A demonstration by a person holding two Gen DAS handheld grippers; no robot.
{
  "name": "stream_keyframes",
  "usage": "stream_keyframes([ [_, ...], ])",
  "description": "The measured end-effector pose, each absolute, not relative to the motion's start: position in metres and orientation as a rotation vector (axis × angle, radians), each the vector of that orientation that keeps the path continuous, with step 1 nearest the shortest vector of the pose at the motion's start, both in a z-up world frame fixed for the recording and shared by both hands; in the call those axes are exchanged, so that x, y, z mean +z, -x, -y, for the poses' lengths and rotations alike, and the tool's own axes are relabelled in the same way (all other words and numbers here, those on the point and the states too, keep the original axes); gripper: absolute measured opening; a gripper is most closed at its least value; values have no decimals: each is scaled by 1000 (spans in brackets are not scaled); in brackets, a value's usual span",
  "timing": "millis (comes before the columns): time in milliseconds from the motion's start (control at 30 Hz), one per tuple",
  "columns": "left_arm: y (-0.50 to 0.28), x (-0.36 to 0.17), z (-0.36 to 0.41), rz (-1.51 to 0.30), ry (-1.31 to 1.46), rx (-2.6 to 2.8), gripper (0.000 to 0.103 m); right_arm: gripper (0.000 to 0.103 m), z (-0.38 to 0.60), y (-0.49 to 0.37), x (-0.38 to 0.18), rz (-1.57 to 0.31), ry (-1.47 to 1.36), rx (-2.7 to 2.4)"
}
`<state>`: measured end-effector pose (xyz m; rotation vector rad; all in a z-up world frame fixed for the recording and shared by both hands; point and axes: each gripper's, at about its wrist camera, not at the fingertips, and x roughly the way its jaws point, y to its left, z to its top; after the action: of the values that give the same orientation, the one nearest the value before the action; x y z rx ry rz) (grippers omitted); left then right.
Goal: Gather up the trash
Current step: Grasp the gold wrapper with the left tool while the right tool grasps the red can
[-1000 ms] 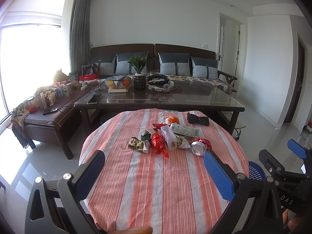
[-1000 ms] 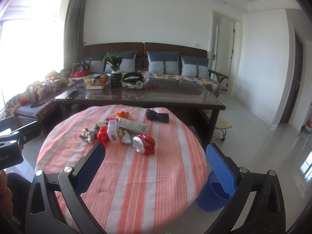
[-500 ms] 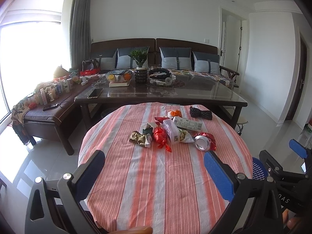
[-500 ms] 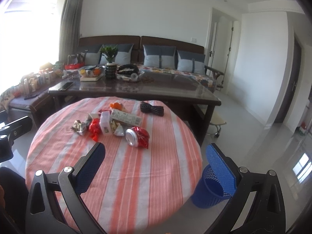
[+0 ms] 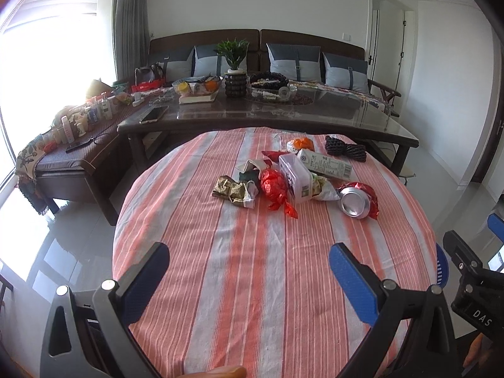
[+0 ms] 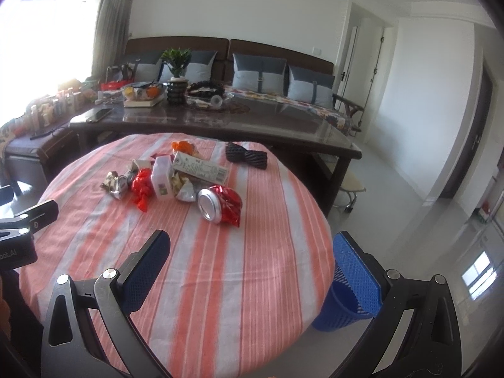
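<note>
The left gripper (image 5: 249, 263) and right gripper (image 6: 252, 252) are hovering over the near half of the striped table (image 5: 252, 283), fingers spread wide and holding nothing. The trash (image 5: 293, 178) is lying mid-table; the blue basket (image 6: 343, 308) is standing beside the table's right edge.

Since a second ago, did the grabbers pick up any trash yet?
No. Both grabbers only came closer over the striped table, so the trash pile looks bigger. The left gripper and right gripper stayed open and empty. The crushed can and blue basket haven't moved.
</note>
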<state>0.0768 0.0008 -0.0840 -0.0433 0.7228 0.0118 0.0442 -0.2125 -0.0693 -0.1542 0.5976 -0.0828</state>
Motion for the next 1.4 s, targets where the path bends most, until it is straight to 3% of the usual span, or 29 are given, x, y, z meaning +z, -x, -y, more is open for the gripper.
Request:
stream_keyframes([
  [167,-111,-124,-11,-796,88,22,103,103,209,-70,-97,-627,163,-70],
  [333,-149,-175,-28,-914,95,65,103,103,202,-117,-151,-781,140,9],
  [600,-196,-216,-37,-1003,70,105,103,103,192,-166,-218,-925,121,57],
  [933,-221,-219,-37,-965,110,210,103,103,200,-176,-221,-963,47,107],
  [1067,-229,-212,-43,-1032,109,167,103,103,200,-179,-220,-963,48,106],
  [1267,-258,-164,-49,-874,187,90,103,103,201,-179,-220,-962,49,106],
  [1400,-297,-185,-51,-978,213,77,103,103,201,-179,-221,-962,49,106],
])
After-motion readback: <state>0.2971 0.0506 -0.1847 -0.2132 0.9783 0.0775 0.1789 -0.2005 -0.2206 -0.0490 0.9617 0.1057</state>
